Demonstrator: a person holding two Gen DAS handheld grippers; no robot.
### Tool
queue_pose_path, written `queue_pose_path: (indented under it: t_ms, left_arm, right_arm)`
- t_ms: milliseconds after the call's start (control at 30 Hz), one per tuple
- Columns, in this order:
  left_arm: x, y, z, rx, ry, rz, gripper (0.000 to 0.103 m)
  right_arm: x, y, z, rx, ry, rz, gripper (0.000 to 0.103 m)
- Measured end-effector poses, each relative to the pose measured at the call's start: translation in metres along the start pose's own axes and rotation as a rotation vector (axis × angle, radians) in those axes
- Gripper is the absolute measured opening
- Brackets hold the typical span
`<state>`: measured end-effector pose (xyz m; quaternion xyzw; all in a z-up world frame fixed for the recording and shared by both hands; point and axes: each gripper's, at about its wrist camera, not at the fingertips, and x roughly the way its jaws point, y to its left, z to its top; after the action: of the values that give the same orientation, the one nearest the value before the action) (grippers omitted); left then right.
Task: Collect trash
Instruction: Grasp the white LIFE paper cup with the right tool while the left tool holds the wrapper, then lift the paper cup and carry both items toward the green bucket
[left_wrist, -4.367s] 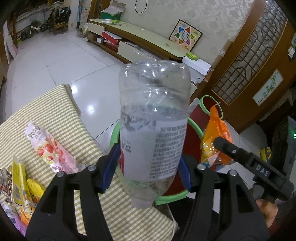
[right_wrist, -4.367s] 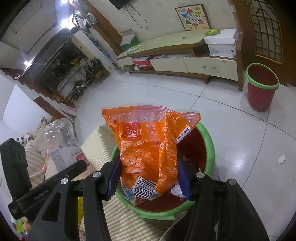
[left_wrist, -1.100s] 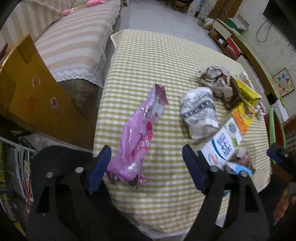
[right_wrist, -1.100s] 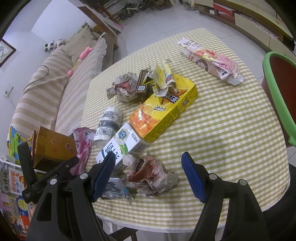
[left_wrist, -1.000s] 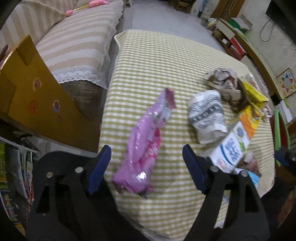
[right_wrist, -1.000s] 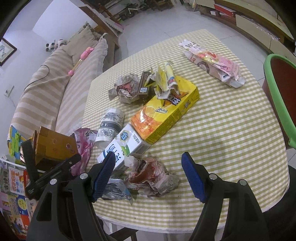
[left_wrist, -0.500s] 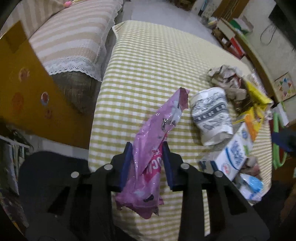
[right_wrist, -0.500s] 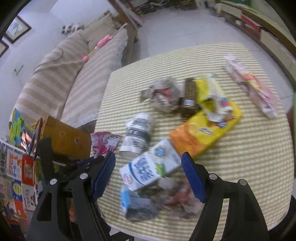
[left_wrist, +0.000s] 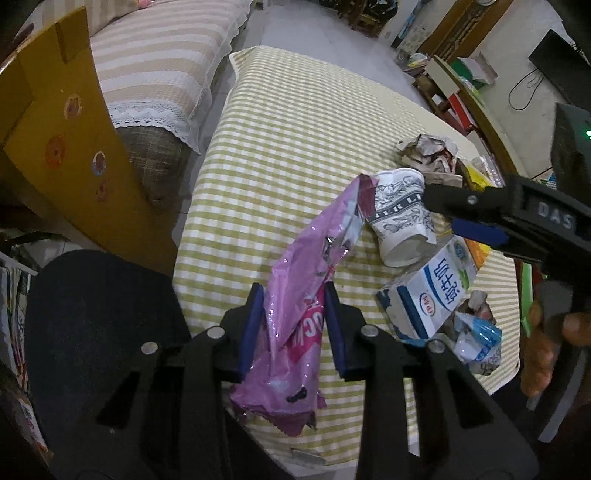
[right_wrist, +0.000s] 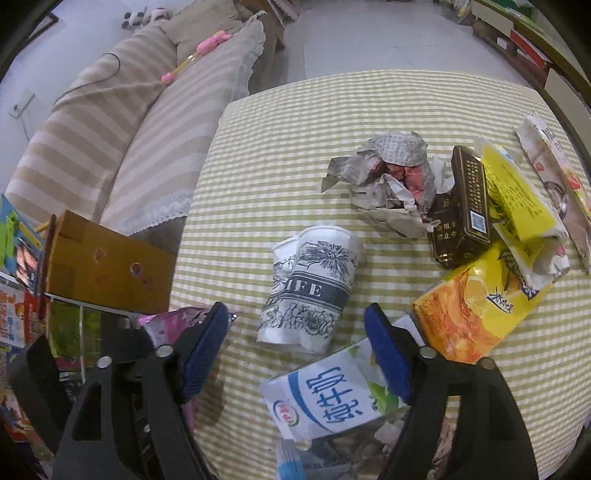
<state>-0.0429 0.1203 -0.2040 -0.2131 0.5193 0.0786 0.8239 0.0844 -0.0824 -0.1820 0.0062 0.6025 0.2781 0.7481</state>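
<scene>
My left gripper (left_wrist: 293, 317) is shut on a pink snack wrapper (left_wrist: 306, 280), held just above the near edge of the checked table (left_wrist: 288, 129). My right gripper (right_wrist: 297, 332) hangs over a crushed white paper cup (right_wrist: 314, 288) lying on its side; its jaws are opening, the cup sits between the blue pads (right_wrist: 205, 341) and neither pad touches it. The same cup (left_wrist: 400, 218) shows in the left wrist view under the right gripper's fingers (left_wrist: 476, 229). A blue-and-white milk carton (right_wrist: 325, 395) lies just in front of the cup.
A crumpled newspaper ball (right_wrist: 388, 177), a dark brown box (right_wrist: 461, 210), a yellow-orange juice carton (right_wrist: 487, 299) and yellow packets (right_wrist: 517, 195) lie on the right part of the table. A striped sofa (right_wrist: 129, 122) stands behind, a cardboard box (left_wrist: 59, 125) at the left.
My left gripper closed on the pink wrapper and lifted its end off the cloth. My right gripper swung left from the crumpled paper to above the paper cup.
</scene>
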Motion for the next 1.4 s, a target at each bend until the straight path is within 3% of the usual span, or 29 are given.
queue_pose_path:
  t_ms: [433, 500, 567, 967, 1300, 1400]
  left_arm:
    - [0.005, 0.018, 0.003, -0.065, 0.008, -0.106, 0.032]
    - [0.005, 0.020, 0.004, -0.074, 0.007, -0.119, 0.032]
    - [0.005, 0.020, 0.004, -0.079, 0.006, -0.127, 0.032]
    - [0.005, 0.029, 0.007, -0.107, 0.000, -0.175, 0.033]
    - [0.005, 0.031, 0.008, -0.121, 0.002, -0.195, 0.033]
    - [0.006, 0.032, 0.009, -0.121, 0.003, -0.195, 0.033]
  right_arm:
    - [0.022, 0.018, 0.014, -0.023, 0.041, -0.080, 0.075]
    - [0.025, 0.022, 0.015, -0.044, 0.046, -0.091, 0.051]
    - [0.028, 0.025, 0.014, -0.056, 0.052, -0.103, 0.044]
    - [0.049, 0.034, 0.010, -0.078, 0.090, -0.136, 0.055]
    - [0.024, 0.044, 0.018, -0.080, 0.000, -0.109, 0.050]
    - [0.007, 0.041, 0.020, -0.065, -0.031, -0.094, 0.042]
